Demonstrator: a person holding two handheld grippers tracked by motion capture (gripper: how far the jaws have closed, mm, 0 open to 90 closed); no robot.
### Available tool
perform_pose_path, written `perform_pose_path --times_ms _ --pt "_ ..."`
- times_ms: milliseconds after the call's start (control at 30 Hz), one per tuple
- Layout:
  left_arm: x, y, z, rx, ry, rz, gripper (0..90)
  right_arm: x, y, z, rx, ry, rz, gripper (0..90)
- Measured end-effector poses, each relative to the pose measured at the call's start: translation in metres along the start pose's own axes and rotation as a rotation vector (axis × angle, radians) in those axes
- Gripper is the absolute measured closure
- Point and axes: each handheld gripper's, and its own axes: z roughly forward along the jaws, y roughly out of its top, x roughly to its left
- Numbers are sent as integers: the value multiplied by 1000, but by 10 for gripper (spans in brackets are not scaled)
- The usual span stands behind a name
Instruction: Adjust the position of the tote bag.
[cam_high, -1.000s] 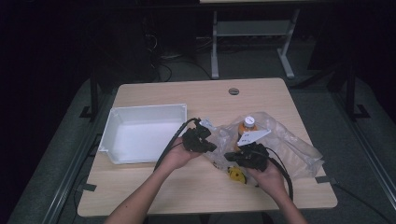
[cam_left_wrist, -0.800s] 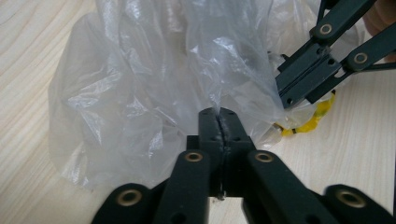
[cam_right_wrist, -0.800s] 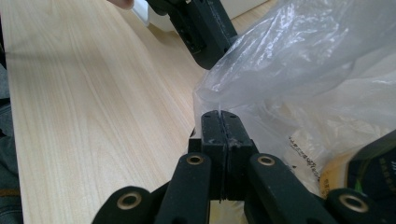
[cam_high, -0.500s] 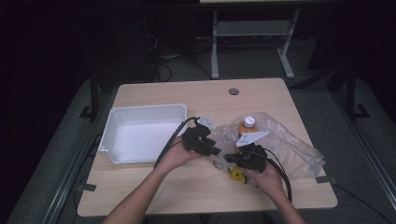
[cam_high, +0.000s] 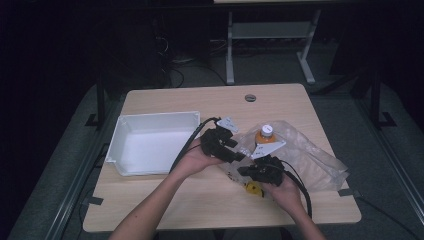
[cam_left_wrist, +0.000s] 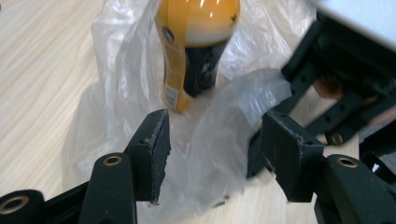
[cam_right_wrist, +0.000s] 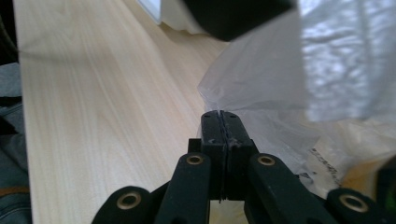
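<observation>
The white tray (cam_high: 150, 145) sits at the desk's left. The left tool (cam_left_wrist: 212, 154), jaws just opened, frames the thin, slippery plastic bag (cam_left_wrist: 219, 140) holding 1 bottle (cam_left_wrist: 196, 46). The right tool (cam_right_wrist: 223, 126) pinches the bag's edge; grip near the rim.

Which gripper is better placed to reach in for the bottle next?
Probably the left. The left gripper has just been opening; its jaws stand apart, facing the orange bottle in the plastic bag, film between them ungripped. The right gripper is shut at the bag's edge, apparently pinching it.
</observation>
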Motion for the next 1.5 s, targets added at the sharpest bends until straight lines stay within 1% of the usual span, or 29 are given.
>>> perform_pose_path --times_ms 67,100,133,200,267,367,433,467,500,533,667,700,833,933,967,1000,1100,1133,1200,1233,1333,1400,1500 --pt "2 4 2 13 -4 10 426 1 0 0 0 8 -5 891" --pt "1 5 4 8 -8 1 437 1 0 0 1 13 -1 891" --pt "1 7 6 14 -18 7 463 2 -1 0 1 15 1 891" --pt "0 8 9 15 -35 8 560 1 -2 -1 -3 18 0 891" --pt "-1 9 12 24 -51 19 669 1 -3 -1 0 27 5 891" --pt "-3 9 16 39 -47 39 830 2 -4 -2 4 36 -1 888" --pt "-4 9 18 28 -35 44 889 2 -4 -4 8 36 -1 880" --pt "-4 8 18 32 -34 45 894 2 -5 -5 7 37 -4 875" --pt "-5 8 19 37 -24 46 897 2 -5 -6 8 36 -3 864" --pt "-5 7 19 37 -19 45 898 2 -5 -7 10 37 4 838" --pt "-5 3 22 45 -3 45 900 3 -7 -10 19 47 6 756" --pt "-4 2 22 54 5 53 900 4 -7 -12 25 50 6 735" --pt "-5 -4 27 46 4 32 900 7 -8 -18 25 41 -14 662" --pt "-5 -7 28 50 9 32 900 10 -8 -25 22 39 -25 628" --pt "-6 -7 29 56 10 34 900 11 -8 -28 17 38 -27 625" --pt "-6 -8 29 54 12 31 900 12 -7 -31 13 43 -26 619" --pt "-5 -10 29 51 16 25 900 14 -6 -38 4 38 -33 615" --pt "-5 -11 29 49 17 20 900 13 -5 -42 0 36 -37 613" --pt "-3 -12 29 51 19 27 900 13 -3 -48 -5 31 -34 602" --pt "-3 -13 29 45 20 19 900 12 -2 -52 -6 32 -32 599" --pt "-1 -14 29 57 19 18 900 10 3 -66 -18 14 -39 588" --pt "-1 -15 29 49 18 12 900 6 5 -75 -25 10 -36 585" --pt "-1 -16 28 44 22 14 900 1 8 -88 -35 -11 -33 577"
